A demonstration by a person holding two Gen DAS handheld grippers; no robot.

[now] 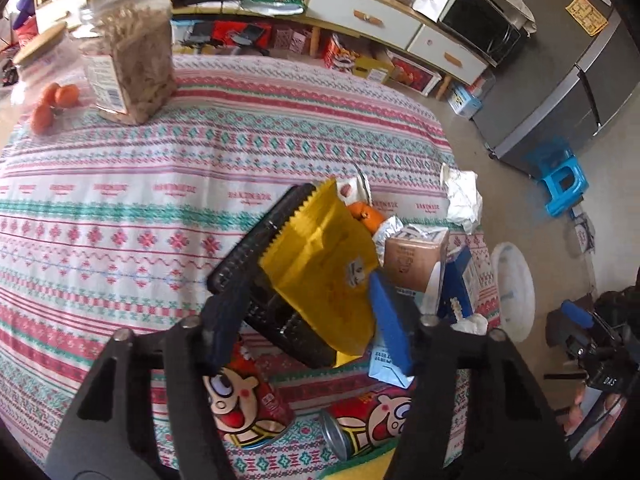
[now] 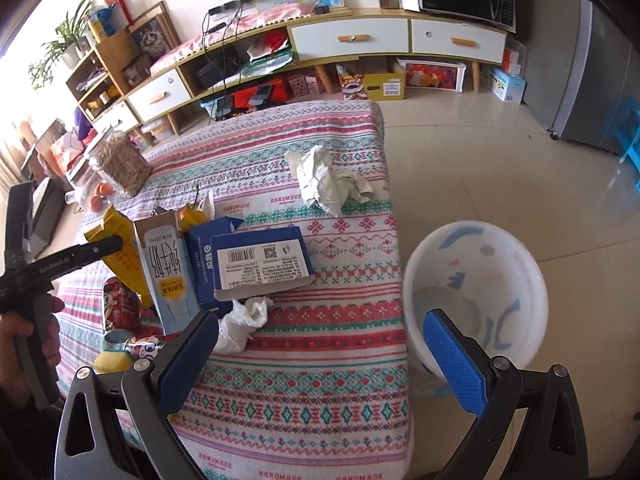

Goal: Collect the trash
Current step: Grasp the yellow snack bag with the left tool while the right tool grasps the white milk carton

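Observation:
My left gripper (image 1: 298, 292) is shut on a yellow snack bag (image 1: 320, 256), which lies against a black ribbed object (image 1: 256, 248) I cannot identify. Around it on the patterned tablecloth (image 1: 120, 208) lie a brown milk carton (image 1: 412, 256), a blue box (image 2: 256, 260), two red cartoon cans (image 1: 248, 400) and orange peel (image 1: 364, 214). My right gripper (image 2: 320, 320) is open and holds nothing at the table's near right edge. A crumpled tissue (image 2: 240, 320) rests beside its left finger. Crumpled white paper (image 2: 324, 180) sits farther back.
A white basin (image 2: 476, 292) stands on the floor beside the table's right edge. A jar of nuts (image 1: 128, 60) and oranges (image 1: 56, 100) are at the table's far left. A blue stool (image 1: 564, 184), a fridge (image 1: 560, 92) and a low cabinet (image 2: 352, 36) stand beyond.

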